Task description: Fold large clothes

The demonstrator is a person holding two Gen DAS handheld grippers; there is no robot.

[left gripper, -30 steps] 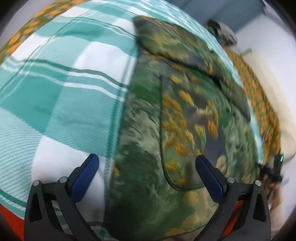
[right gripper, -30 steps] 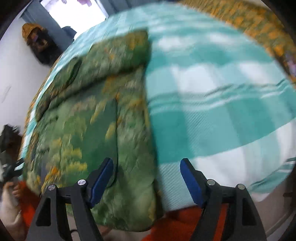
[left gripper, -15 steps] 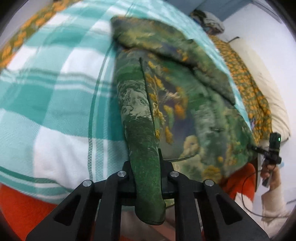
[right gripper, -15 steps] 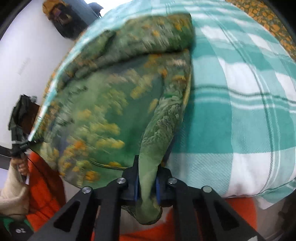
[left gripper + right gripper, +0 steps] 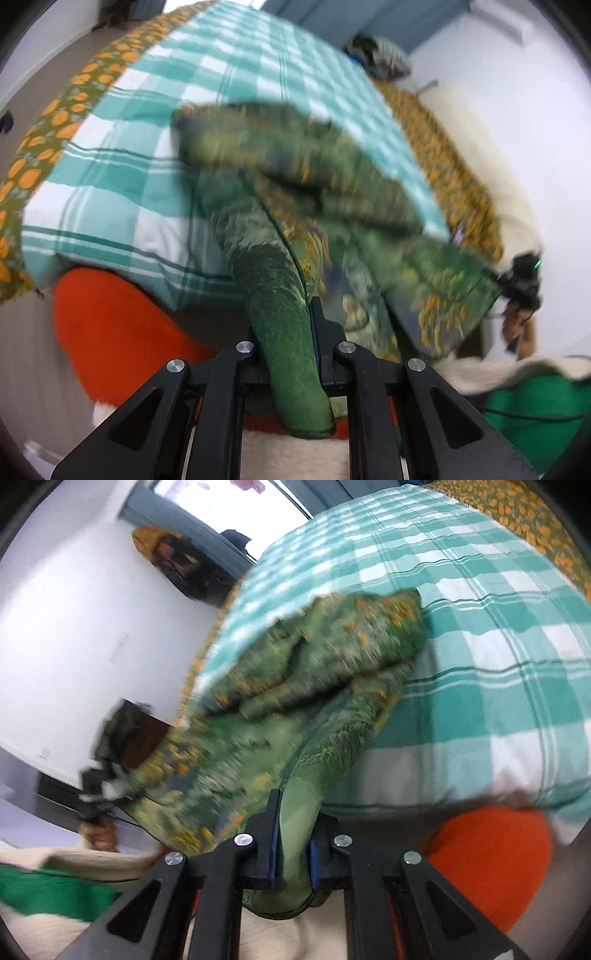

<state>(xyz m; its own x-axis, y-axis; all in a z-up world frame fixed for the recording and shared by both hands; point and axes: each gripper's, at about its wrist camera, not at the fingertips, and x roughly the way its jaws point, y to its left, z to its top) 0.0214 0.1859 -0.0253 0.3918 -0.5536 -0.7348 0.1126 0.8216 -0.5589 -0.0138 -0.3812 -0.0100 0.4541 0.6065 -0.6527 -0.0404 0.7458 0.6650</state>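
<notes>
A soft, matt green garment (image 5: 295,229) of printed cloth fills the centre of the frame. Behind it, the bed's checked sheet (image 5: 122,177) is a woven cotton-like cloth with a fine ribbed texture. At the lower edge, the left gripper (image 5: 291,354) is matt black plastic with shiny metal screws.

A bed (image 5: 461,635) fills the room, spread with a teal-and-white checked sheet (image 5: 122,192) over an orange-flowered green cover (image 5: 55,122). White walls (image 5: 74,627) rise beside the bed, a bright window (image 5: 229,498) beyond its far end, an orange cushion (image 5: 122,332) at its near edge.
</notes>
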